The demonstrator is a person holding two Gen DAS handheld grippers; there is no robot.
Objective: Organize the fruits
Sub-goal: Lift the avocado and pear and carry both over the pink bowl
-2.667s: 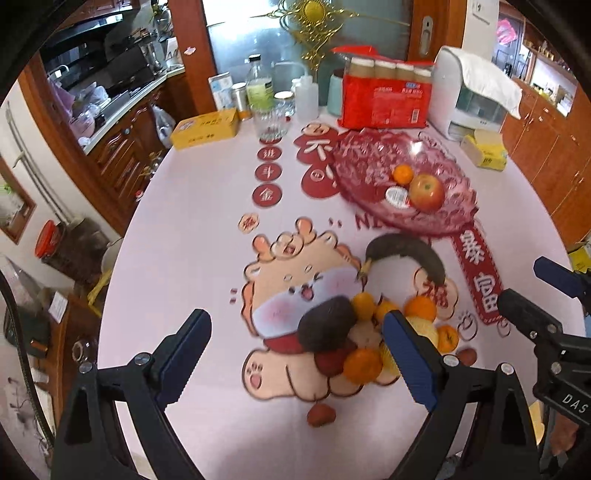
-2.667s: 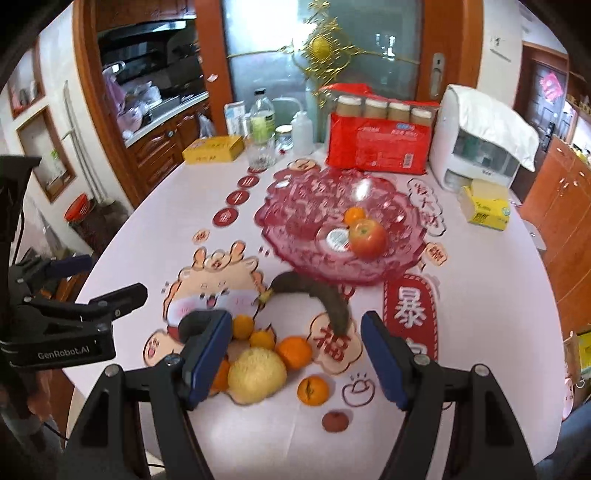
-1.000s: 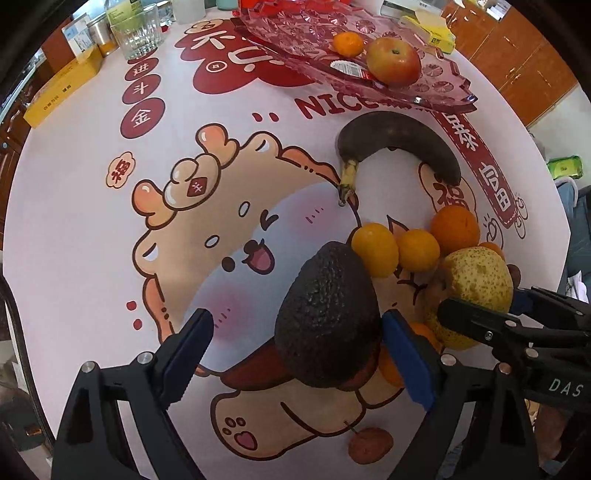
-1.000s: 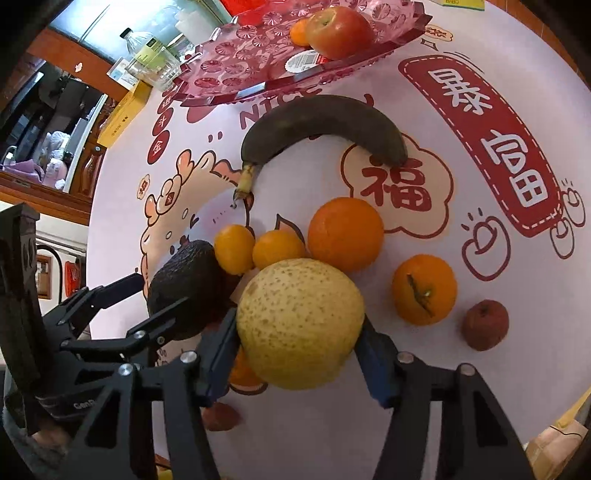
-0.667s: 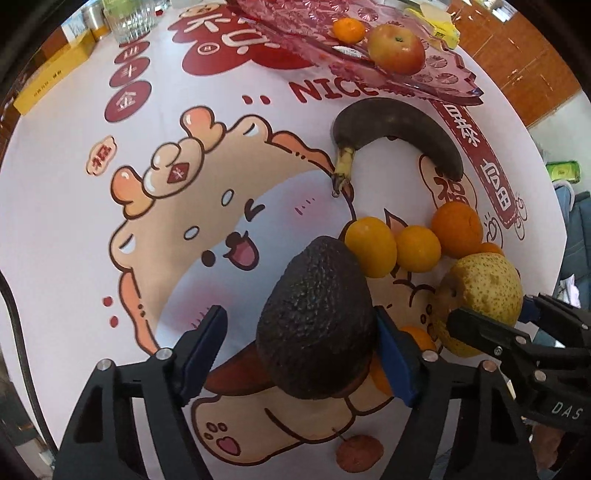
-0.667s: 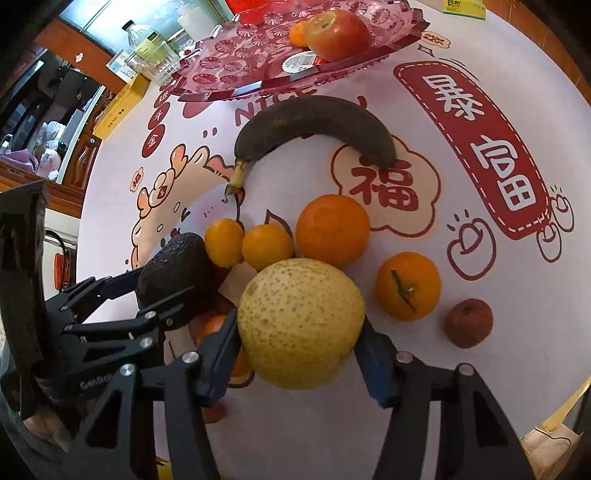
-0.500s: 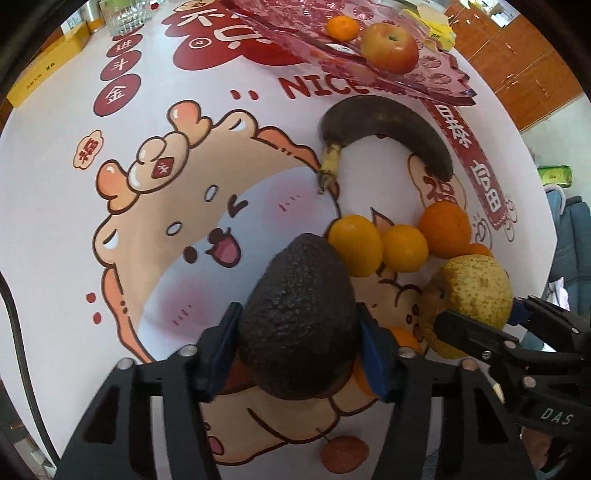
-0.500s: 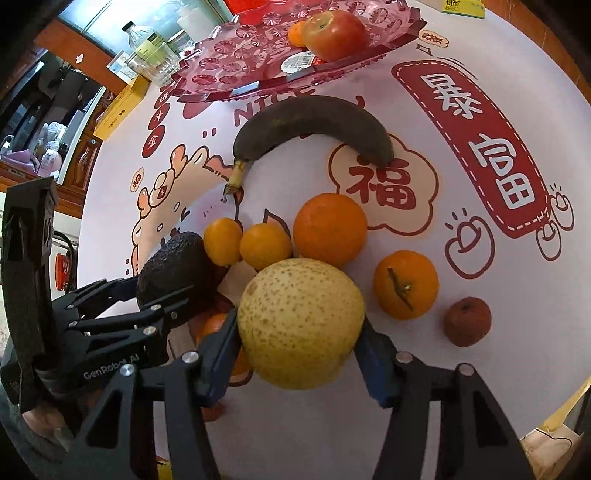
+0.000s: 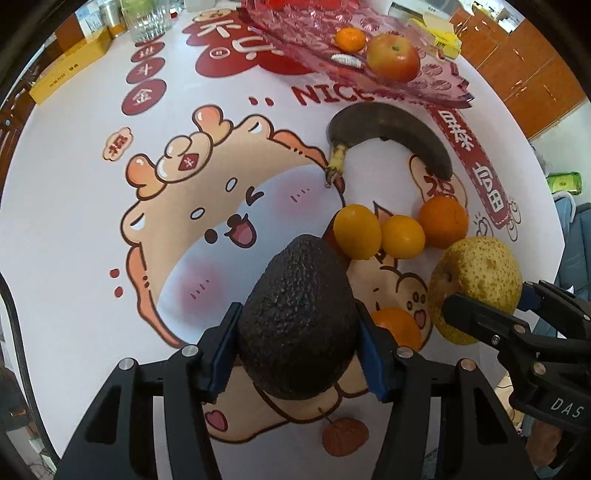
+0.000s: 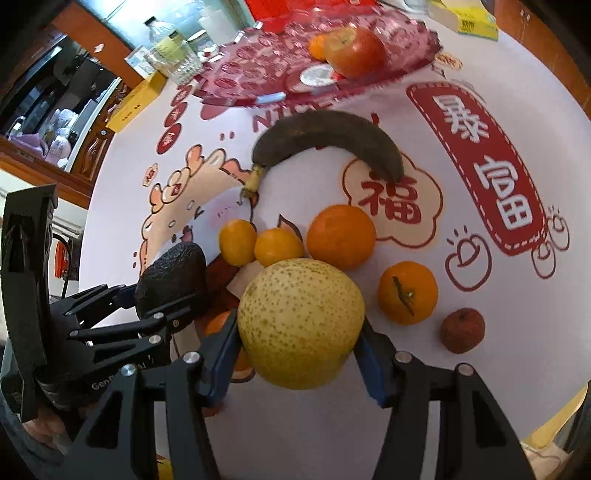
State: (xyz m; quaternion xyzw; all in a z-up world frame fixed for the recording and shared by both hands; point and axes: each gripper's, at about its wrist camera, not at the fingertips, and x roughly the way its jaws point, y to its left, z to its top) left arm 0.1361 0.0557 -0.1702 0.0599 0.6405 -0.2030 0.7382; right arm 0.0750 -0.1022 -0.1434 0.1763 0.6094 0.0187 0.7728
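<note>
A dark, bumpy avocado (image 9: 299,325) sits between the blue pads of my left gripper (image 9: 297,345), which is shut on its sides. My right gripper (image 10: 299,354) is shut on a yellow speckled pear (image 10: 301,325). Both point steeply down over the cartoon table mat, close side by side. Each shows in the other's view: the pear (image 9: 476,284) at right, the avocado (image 10: 173,273) at left. Around them lie a blackened banana (image 9: 391,125), several oranges (image 9: 357,230) and a small reddish fruit (image 10: 461,330). The pink glass bowl (image 9: 303,48) beyond holds an apple (image 9: 393,61) and a small orange (image 9: 349,38).
A drinking glass (image 9: 146,22) and a yellow box (image 9: 70,70) stand at the far left of the table. Another yellow box (image 10: 465,16) lies beyond the bowl. The table's rounded edge runs close on the right, with wooden cabinets (image 9: 528,55) behind.
My left gripper's jaws have closed from wide open onto the avocado. The right gripper has kept its hold on the pear and has hardly moved.
</note>
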